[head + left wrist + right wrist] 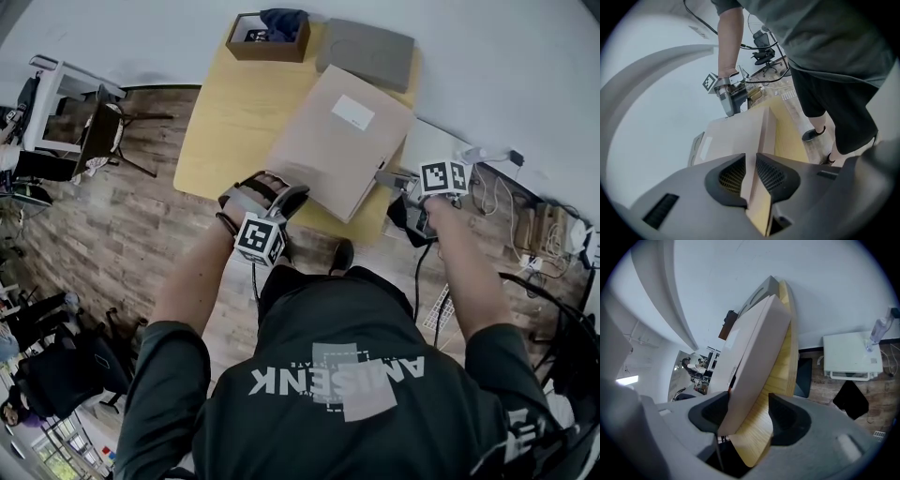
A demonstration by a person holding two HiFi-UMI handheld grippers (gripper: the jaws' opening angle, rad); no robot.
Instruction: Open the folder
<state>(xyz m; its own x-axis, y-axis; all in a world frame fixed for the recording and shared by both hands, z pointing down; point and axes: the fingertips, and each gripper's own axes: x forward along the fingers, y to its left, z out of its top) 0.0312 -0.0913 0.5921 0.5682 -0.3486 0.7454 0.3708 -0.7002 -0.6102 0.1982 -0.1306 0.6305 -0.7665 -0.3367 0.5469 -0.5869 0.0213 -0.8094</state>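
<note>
Nearest the lens, the person's dark shirt (328,375) filled the 6 o'clock half of the head view. Ahead at 12 o'clock, the tan folder (337,141) lay flat on the wooden table (230,122), reaching its near edge. At the folder's 7 o'clock corner the left gripper (287,194) pinched the cover's thin edge between both pads. At 4 o'clock the right gripper (386,178) had its jaws spread, the folder's corner against one pad only
</note>
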